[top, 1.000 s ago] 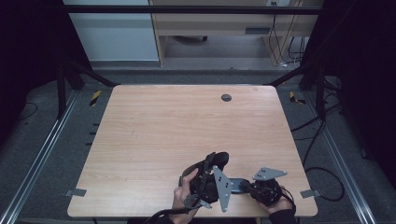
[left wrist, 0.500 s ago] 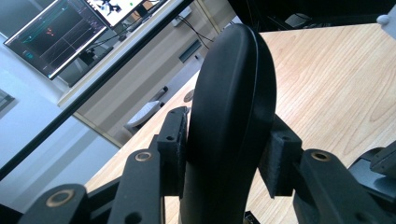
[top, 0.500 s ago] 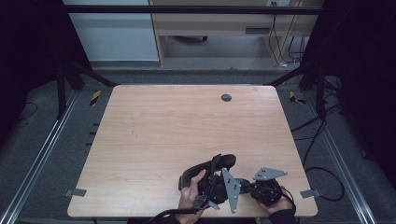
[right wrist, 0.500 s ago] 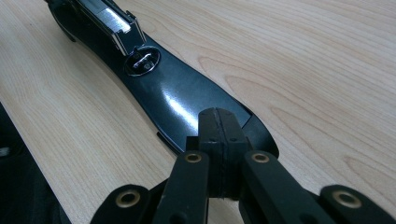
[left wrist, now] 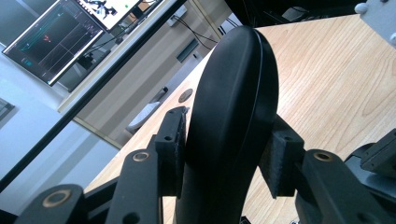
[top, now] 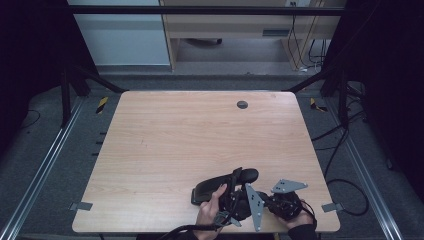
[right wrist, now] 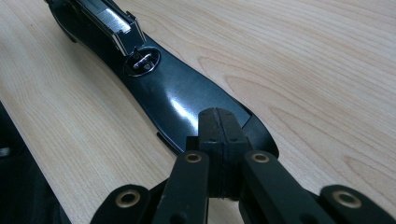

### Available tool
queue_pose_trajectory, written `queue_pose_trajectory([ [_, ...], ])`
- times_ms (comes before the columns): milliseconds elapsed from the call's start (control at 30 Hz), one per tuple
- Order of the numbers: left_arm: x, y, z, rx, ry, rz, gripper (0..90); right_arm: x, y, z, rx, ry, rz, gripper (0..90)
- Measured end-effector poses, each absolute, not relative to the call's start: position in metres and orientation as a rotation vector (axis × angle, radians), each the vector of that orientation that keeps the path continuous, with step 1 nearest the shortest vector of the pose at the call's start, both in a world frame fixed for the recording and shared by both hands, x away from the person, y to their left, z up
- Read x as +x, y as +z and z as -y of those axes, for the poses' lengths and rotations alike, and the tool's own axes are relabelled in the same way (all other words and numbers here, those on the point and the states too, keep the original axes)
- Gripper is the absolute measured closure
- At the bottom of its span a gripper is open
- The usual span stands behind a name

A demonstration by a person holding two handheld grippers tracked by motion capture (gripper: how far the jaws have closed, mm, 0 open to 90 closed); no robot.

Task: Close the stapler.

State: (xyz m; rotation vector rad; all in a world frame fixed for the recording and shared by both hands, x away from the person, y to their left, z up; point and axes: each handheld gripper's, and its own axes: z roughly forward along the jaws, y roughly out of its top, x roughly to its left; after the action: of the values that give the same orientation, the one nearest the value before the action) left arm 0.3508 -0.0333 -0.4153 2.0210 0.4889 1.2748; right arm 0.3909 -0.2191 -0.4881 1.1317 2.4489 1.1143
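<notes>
A black stapler (top: pixel 220 186) lies near the front edge of the wooden table (top: pixel 200 135). My left gripper (left wrist: pixel 229 149) has its pads pressed on both sides of the stapler's rounded black top (left wrist: pixel 233 93); its jaws have just been opening slightly with that top still between them. My right gripper (right wrist: pixel 218 126) is shut, pads together, its tips resting on the end of the glossy black base (right wrist: pixel 187 102). The metal anvil (right wrist: pixel 142 60) shows farther along the base. In the high view both grippers (top: pixel 235 202) (top: pixel 281 205) sit close together at the front edge, held by two hands.
A round dark grommet (top: pixel 242 104) sits near the table's far edge. Metal frame rails run along both sides, with cables on the floor at the right (top: pixel 345 185). A wooden cabinet (top: pixel 240 25) stands behind the table. A monitor (left wrist: pixel 60 32) hangs beyond.
The left hand and the stapler's black top have shifted a little lower and toward the front edge. The right gripper has kept still.
</notes>
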Motion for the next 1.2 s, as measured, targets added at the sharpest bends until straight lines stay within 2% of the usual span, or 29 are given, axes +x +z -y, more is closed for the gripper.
queue_pose_trajectory([
  [1200,0.350,-0.437,0.056,2.114,1.329,-0.400,53.9,0.392,-0.489,0.221,1.132,1.129,-2.444,90.0],
])
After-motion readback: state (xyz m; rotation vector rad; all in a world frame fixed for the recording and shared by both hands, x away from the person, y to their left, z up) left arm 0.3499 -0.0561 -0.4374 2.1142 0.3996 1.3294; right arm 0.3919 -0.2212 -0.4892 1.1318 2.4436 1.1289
